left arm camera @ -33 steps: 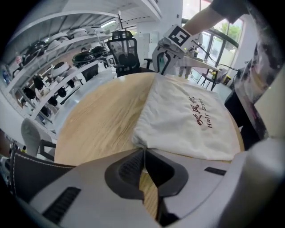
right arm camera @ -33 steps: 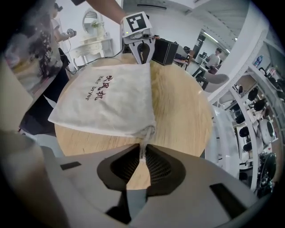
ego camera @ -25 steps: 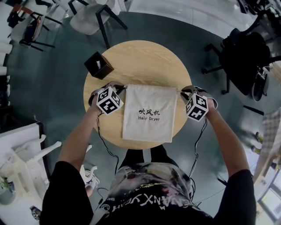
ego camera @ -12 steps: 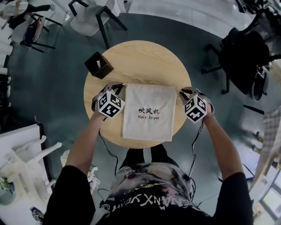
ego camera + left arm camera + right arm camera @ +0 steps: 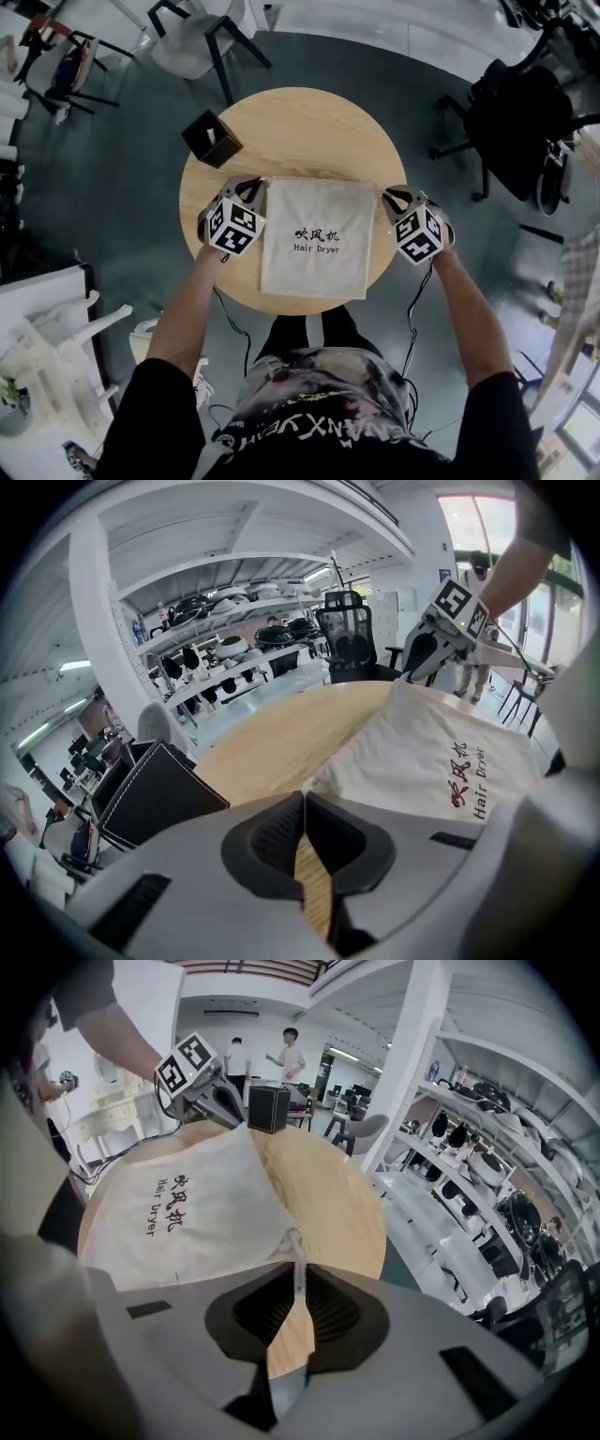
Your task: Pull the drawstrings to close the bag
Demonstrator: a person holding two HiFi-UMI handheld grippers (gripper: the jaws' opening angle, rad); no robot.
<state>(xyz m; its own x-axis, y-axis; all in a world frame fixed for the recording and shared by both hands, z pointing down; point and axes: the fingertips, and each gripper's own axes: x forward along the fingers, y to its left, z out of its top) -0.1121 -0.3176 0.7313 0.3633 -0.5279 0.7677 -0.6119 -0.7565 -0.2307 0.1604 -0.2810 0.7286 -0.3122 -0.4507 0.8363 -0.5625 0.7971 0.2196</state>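
A cream cloth bag [image 5: 317,239] printed "Hair Dryer" lies flat on the round wooden table [image 5: 300,131], its mouth at the far side. My left gripper [image 5: 251,184] is at the bag's top left corner. In the left gripper view its jaws [image 5: 302,794] are shut, with the bag's corner [image 5: 323,778] running into their tips where the drawstring comes out. My right gripper [image 5: 386,195] is at the top right corner. In the right gripper view it [image 5: 298,1274] is shut on the white drawstring [image 5: 295,1252], which leads from the bag [image 5: 187,1213].
A black box [image 5: 211,139] stands on the table at the far left, beyond the left gripper. Around the table on the dark floor are a grey chair [image 5: 202,33] at the back, a black office chair [image 5: 516,112] at the right and white furniture [image 5: 47,347] at the near left.
Both grippers have rolled a little at the bag's top corners, and the left one has risen slightly. The bag lies as before.
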